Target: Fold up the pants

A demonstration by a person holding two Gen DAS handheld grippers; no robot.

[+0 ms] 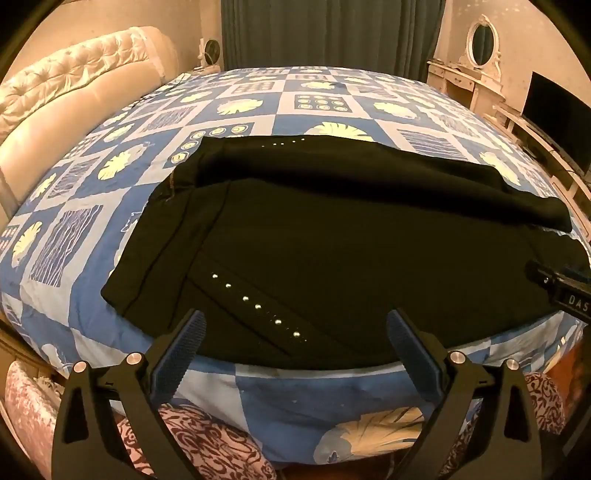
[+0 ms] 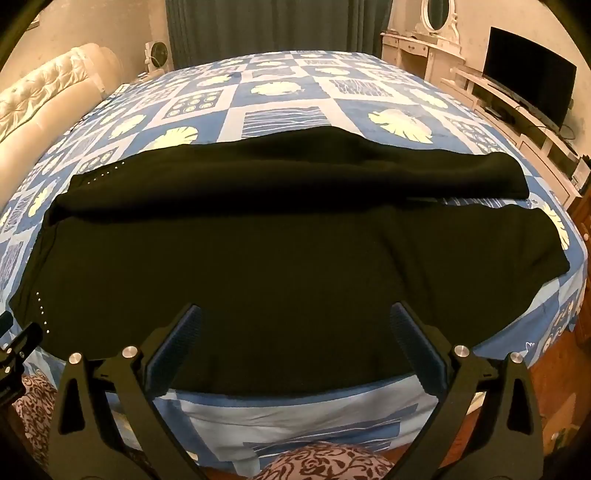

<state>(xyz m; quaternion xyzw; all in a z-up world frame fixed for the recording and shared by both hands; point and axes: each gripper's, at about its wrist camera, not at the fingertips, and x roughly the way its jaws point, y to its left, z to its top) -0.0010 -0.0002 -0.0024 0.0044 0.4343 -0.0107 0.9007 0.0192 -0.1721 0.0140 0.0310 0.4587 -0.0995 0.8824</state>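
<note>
Bedroom, warm light: a bed under a blue-and-white patchwork cover, a tufted headboard to the left, dark curtains behind, a television on a low unit to the right.

The black pants lie flat along the near edge of the bed, long axis running left to right across both views. The waist end, marked by a row of small studs, lies to the left; the two leg ends lie to the right, the far leg slightly parted from the near one there.

My left gripper hovers over the near hem at the studded waist end, fingers spread wide, nothing between them. My right gripper hovers over the near edge further toward the legs, fingers likewise spread and empty. Neither touches the cloth, as far as I can tell.

Judgement: no fold across the length is yet made. The left hand is nearer the waist, the right nearer the leg ends; the near edge lies just ahead of and below both.
</note>
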